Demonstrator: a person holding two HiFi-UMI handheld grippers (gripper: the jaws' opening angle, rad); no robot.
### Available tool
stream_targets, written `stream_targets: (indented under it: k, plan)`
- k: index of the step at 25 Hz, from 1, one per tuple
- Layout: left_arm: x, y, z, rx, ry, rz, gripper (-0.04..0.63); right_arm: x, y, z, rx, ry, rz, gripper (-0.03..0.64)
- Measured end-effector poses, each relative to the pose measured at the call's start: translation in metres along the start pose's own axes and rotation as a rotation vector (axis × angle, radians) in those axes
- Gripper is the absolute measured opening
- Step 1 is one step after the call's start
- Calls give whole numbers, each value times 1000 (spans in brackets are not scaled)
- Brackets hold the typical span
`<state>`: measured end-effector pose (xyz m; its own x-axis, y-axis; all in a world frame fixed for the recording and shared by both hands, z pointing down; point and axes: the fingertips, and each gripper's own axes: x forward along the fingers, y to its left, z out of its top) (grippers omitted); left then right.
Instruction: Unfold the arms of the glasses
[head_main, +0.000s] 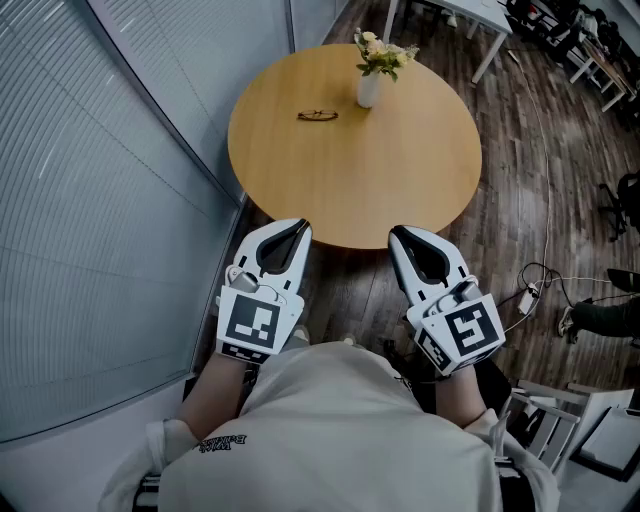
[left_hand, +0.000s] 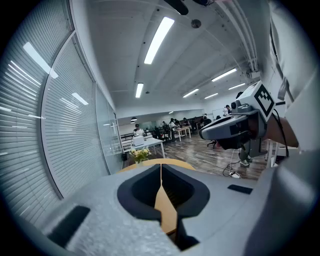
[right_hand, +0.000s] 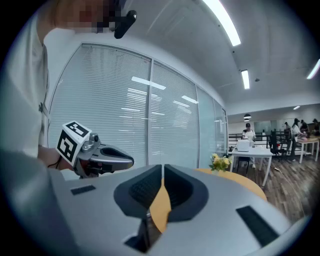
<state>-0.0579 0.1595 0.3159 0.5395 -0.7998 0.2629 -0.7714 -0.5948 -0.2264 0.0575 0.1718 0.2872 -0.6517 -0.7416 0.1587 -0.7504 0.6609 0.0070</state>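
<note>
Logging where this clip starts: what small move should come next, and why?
The left tongs and right tongs are shut and empty by the near edge of the table. The glasses lie far across it, beside the vase. So probably reach both forward toward the glasses.

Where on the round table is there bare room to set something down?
Most of the table is bare: the whole near half, from the glasses and vase to the near rim, and the right side. Only the far part is occupied.

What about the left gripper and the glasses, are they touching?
Apart. The head view shows the left gripper by the near edge of the table, bare wood between it and the glasses.
</note>
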Motion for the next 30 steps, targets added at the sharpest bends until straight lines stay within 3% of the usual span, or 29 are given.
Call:
stream_targets:
  k: [30]
  plan:
    - [10,-61,11,6,32,48,24,-57,-35,-18,33,-18,31,38]
